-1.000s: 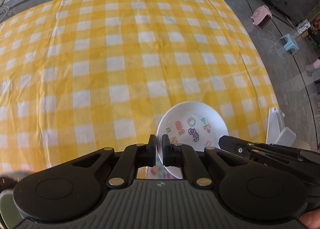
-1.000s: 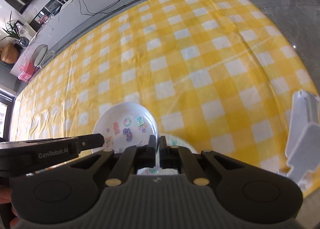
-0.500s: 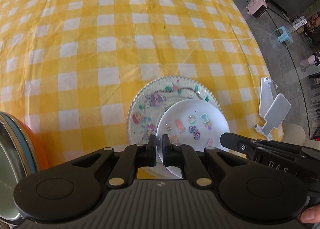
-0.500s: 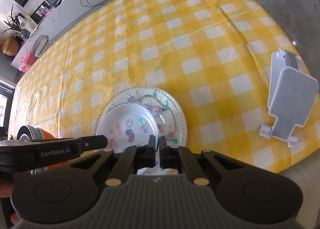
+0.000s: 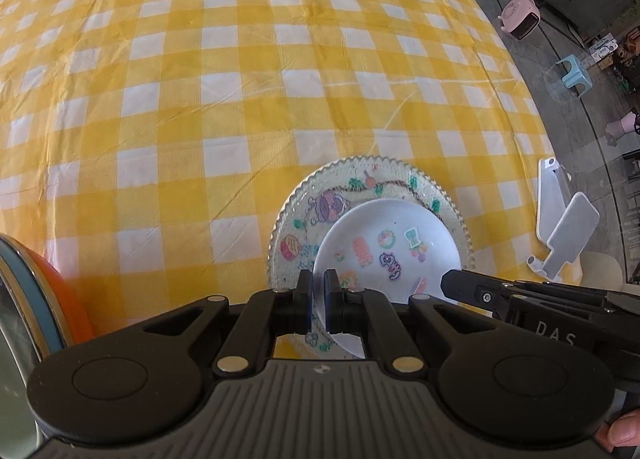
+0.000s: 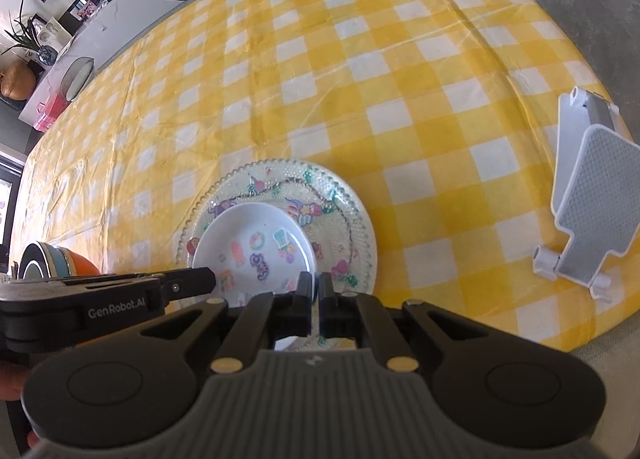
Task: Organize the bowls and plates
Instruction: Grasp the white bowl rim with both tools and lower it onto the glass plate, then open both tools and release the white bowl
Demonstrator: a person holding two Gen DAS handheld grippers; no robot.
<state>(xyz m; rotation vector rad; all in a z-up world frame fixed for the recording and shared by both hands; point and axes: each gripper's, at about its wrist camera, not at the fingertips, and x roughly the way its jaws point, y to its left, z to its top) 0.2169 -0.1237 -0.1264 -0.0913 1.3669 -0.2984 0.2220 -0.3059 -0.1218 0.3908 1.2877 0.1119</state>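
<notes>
Plate (image 5: 384, 243), small and white with stickers, hangs over a beaded glass plate (image 5: 344, 187) on the checked cloth (image 5: 200, 99). Left gripper (image 5: 318, 291) pinches its near-left rim; right gripper (image 6: 315, 291) pinches its right rim. It looks light, stiff, glossy and likely slippery and breakable, so rim grips suit it.

Yellow-and-white checked cloth (image 5: 240, 79) covers the counter. Clear beaded plate (image 5: 340, 187) bears cartoon prints; white bowl (image 5: 400, 227) shows pastel stickers. At 9 o'clock, orange-and-blue stacked bowls (image 5: 52, 291).
</notes>
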